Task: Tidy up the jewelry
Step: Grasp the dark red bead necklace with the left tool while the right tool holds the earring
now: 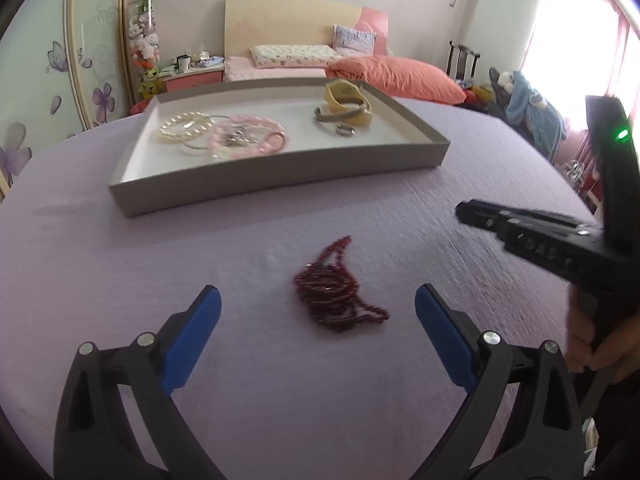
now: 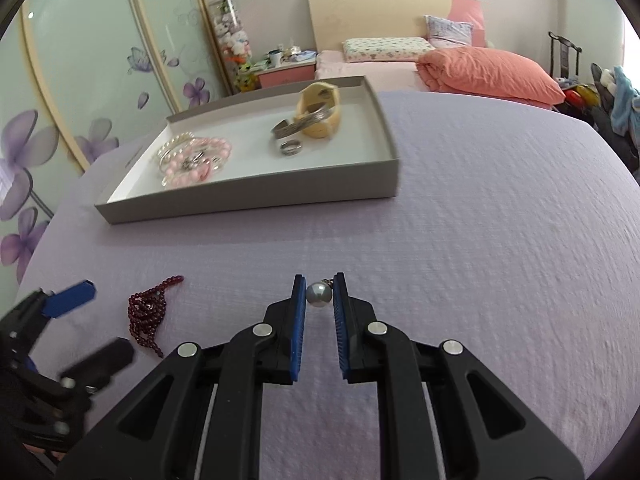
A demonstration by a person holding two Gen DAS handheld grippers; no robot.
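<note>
- A table covered with a lilac textured cloth is seen filling the middle and lower parts of both views.
- A shallow grey tray with a white inside is set on the cloth in the upper middle of the left wrist view, upper left of the right wrist view.
- In the tray's left part a pearl strand and pink beads are piled together; in its right part a yellow cuff, a metal bangle and a ring are laid.
- A dark red bead necklace is bunched on the cloth, below the tray and apart from it.
- The left gripper is held wide apart, nothing between its blue pads, with the necklace lying just ahead of them.
- The right gripper is narrowed around a grey pearl pendant; whether both pads touch it cannot be told.
- Behind the table a bed with a cream headboard, a patterned pillow and an orange quilt is visible at the top of the frame.
- Wardrobe doors with purple flower prints are seen at the left edge; pink curtains at a bright window are at the upper right.
</note>
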